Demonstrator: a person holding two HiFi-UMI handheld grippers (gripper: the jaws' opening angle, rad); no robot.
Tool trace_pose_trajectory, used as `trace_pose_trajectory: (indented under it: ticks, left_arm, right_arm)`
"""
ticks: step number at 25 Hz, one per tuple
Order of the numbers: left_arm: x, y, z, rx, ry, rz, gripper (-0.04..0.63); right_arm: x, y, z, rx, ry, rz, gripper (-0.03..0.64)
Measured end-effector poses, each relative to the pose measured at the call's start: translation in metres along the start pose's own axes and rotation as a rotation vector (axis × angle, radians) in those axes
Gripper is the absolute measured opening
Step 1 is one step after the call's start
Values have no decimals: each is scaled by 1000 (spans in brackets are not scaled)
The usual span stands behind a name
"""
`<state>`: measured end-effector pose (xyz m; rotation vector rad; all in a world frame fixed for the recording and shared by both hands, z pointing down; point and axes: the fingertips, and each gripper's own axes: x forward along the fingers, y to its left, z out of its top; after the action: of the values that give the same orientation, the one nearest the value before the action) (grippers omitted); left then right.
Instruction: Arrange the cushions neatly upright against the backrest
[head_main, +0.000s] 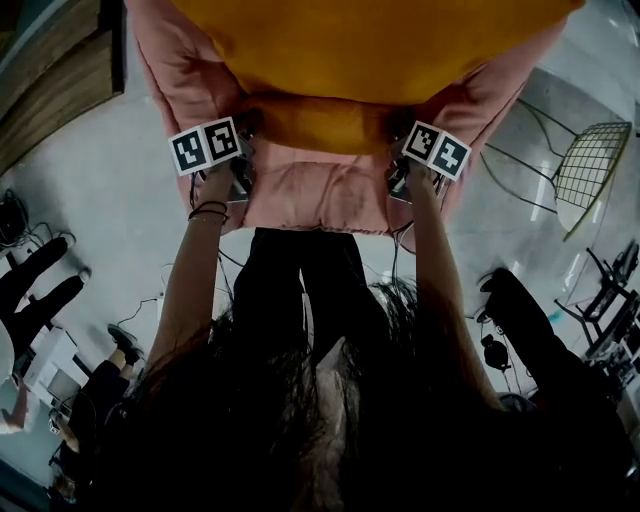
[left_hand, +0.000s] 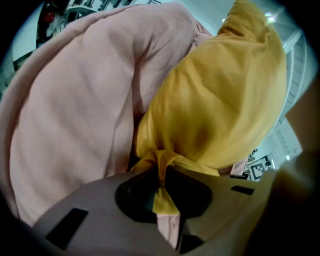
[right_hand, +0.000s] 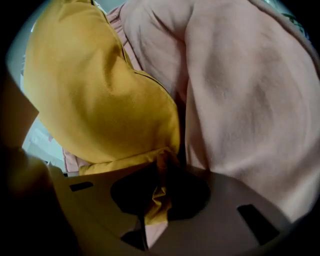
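Head view: looked steeply down past dark hair and two bare forearms. Caught the yellow cushion (head_main: 370, 50) only in part, cropped by the top edge, spread over the pink armchair (head_main: 320, 195), backrest out of frame. Found the left gripper (head_main: 245, 130) and the right gripper (head_main: 398, 140) at the cushion's two near corners, fingertips buried under fabric and marker cubes. Took in a pale glossy floor (head_main: 100, 170), a wire chair (head_main: 590, 160) off to the right, a person (head_main: 35, 290) mostly cut off at the left edge, cables too dim to sort out.

Left gripper view: showed the jaws pinched almost together on a twisted corner of the yellow cushion, soft cloth bunched into a knot between them. Filled the rest with plump, matte cushion on the right and smooth, padded pink upholstery on the left. Glimpsed the other gripper's marker cube low at the right.

Right gripper view: mirrored that, with jaws nearly closed and clamped on the opposite gathered corner. Set the cushion at the left, close against puffy pink padding at the right. Lost the outer edges to dark vignette.
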<state>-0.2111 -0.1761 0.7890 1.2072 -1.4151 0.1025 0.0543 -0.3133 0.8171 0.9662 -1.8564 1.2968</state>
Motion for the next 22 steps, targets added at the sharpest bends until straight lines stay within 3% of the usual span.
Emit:
trace_pose_trajectory:
  ticks: [12, 15, 22]
  left_arm:
    - [0, 7, 3, -10, -16, -32, 51]
    - [-1, 11, 2, -8, -1, -33, 51]
    - [-12, 6, 2, -14, 6, -47, 51]
  right_arm:
    - [-19, 12, 6, -20, -112, 57, 64]
    - [-45, 11, 15, -32, -202, 6, 169]
    - [-109, 25, 18, -61, -314, 21, 176]
